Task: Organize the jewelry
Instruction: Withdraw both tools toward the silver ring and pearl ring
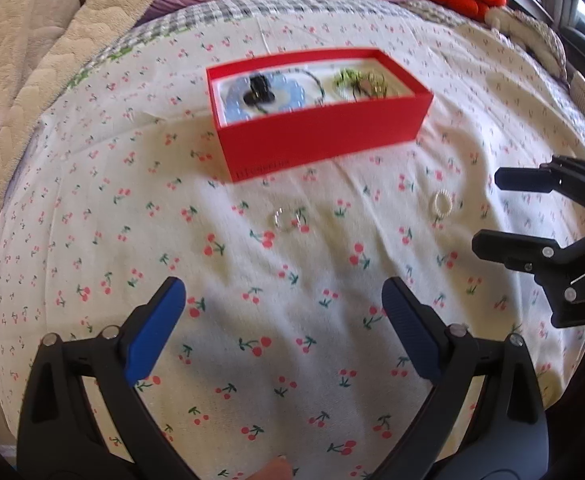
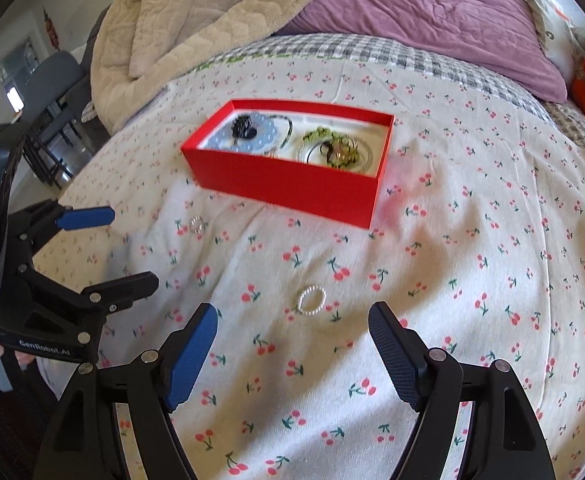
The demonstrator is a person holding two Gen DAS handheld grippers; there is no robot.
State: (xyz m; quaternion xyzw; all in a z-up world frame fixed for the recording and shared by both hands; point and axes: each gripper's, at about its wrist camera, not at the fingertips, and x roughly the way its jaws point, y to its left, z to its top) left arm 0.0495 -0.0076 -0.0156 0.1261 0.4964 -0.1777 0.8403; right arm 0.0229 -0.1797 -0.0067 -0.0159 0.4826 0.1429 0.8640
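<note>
Hovering wide open and empty above the cherry-print bedspread (image 2: 472,240), the right gripper (image 2: 292,354) has a small pearl ring (image 2: 311,300) lying flat just ahead, nearly centred between its fingers. The left gripper (image 1: 284,320), also spread wide and empty, faces a clear ring (image 1: 282,220) farther ahead. Beyond both rings sits the red box (image 2: 292,188), its long side facing the grippers, already holding jewelry
</note>
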